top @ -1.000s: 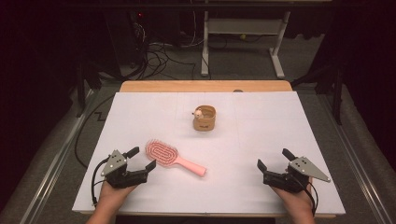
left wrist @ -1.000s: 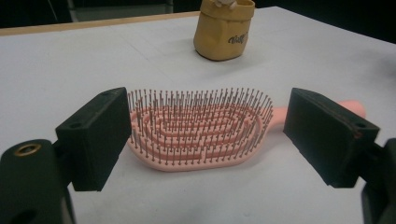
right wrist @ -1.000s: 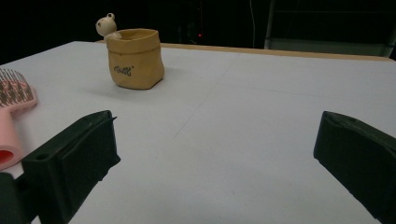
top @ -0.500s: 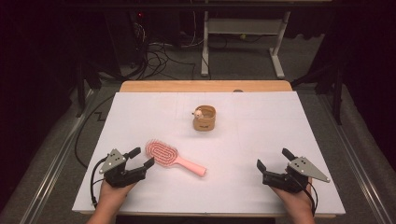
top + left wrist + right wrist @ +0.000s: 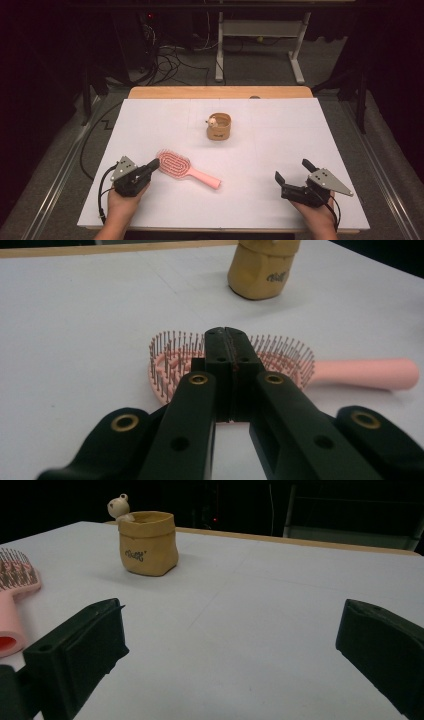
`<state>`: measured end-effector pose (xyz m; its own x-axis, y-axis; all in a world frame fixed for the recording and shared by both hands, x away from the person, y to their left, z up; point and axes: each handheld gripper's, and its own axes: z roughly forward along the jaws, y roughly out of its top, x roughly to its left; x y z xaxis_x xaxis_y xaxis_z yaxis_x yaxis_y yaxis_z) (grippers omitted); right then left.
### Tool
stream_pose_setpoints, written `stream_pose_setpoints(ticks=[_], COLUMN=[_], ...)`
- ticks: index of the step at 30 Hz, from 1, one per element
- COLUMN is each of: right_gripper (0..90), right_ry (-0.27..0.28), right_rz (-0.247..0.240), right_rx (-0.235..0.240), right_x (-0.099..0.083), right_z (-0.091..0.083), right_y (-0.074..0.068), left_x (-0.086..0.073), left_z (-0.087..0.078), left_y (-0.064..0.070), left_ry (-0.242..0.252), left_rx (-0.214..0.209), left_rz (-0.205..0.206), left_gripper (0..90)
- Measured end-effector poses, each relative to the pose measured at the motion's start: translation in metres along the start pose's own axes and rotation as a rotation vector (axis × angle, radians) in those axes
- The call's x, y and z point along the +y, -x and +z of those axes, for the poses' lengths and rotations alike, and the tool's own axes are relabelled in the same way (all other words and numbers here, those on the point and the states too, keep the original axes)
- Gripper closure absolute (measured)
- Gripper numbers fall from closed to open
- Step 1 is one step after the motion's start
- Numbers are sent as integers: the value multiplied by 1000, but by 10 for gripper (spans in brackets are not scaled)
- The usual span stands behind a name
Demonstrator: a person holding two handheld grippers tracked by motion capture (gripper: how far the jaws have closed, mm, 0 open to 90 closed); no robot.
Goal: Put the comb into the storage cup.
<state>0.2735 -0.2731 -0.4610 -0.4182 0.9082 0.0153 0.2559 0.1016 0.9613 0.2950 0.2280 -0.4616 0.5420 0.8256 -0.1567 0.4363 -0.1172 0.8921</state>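
Two grippers sit low on my side of the white worktop (image 5: 280, 130) in the high view, with the pink hairbrush (image 5: 186, 168) lying flat between them, bristles up. I take the brush as my landmark. My left gripper (image 5: 150, 166) has its tips at the brush's head end, jaws pressed together. My right gripper (image 5: 292, 172) rests well apart from the brush, beyond the handle end, jaws spread wide. Farther back from the brush stands a small tan pot (image 5: 219, 127) with a little figure on its rim. Behind the brush, past the pot, a wooden strip (image 5: 220, 92) edges the white sheet. Beyond that the room is dark: grey floor (image 5: 260, 67), a tangle of cables (image 5: 170, 55) and a white frame on legs (image 5: 260, 35).

From the left gripper view, the closed jaws point straight over the brush head (image 5: 172, 362); I cannot tell whether they touch the bristles. The pot (image 5: 260, 267) stands beyond the brush.

From the right gripper view, the jaws stand far apart over bare white sheet. The brush (image 5: 12, 600) lies at the left edge, the pot (image 5: 148, 542) behind it, darkness past the worktop's far edge.
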Motion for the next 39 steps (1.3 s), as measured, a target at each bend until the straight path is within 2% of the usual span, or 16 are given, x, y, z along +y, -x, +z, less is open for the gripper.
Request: stream_pose_setpoints(ticks=[3, 8, 16, 18, 21, 26, 29, 31, 32, 39], right_gripper=[1, 1, 1, 1, 1, 1, 1, 1, 1, 1], right_ry=[2, 9, 12, 11, 13, 8, 11, 18, 17, 14], right_rz=[2, 13, 12, 14, 19, 26, 22, 19, 19, 20], right_rx=[6, 7, 20, 21, 23, 28, 27, 30, 28, 30], right_x=[0, 1, 1, 0, 0, -1, 0, 1, 1, 1], right_z=[0, -1, -1, -1, -2, -1, -1, -2, -2, -1], right_y=[0, 2, 1, 1, 2, 3, 1, 0, 0, -1], left_x=[6, 18, 49, 52, 52, 47, 46, 46, 48, 52], left_z=[10, 34, 67, 76, 83, 93, 96, 99, 100, 103], left_y=[1, -3, -4, -5, -5, -10, -14, -15, -17, -11], left_ry=[-45, -104, -201, -242, -271, -355, -376, -393, -407, -454], left_rx=[28, 52, 93, 102, 109, 122, 122, 127, 97, 101], left_rz=[30, 33, 83, 95, 92, 88, 82, 90, 90, 138], left_gripper=[900, 900, 900, 900, 900, 900, 900, 900, 900, 900])
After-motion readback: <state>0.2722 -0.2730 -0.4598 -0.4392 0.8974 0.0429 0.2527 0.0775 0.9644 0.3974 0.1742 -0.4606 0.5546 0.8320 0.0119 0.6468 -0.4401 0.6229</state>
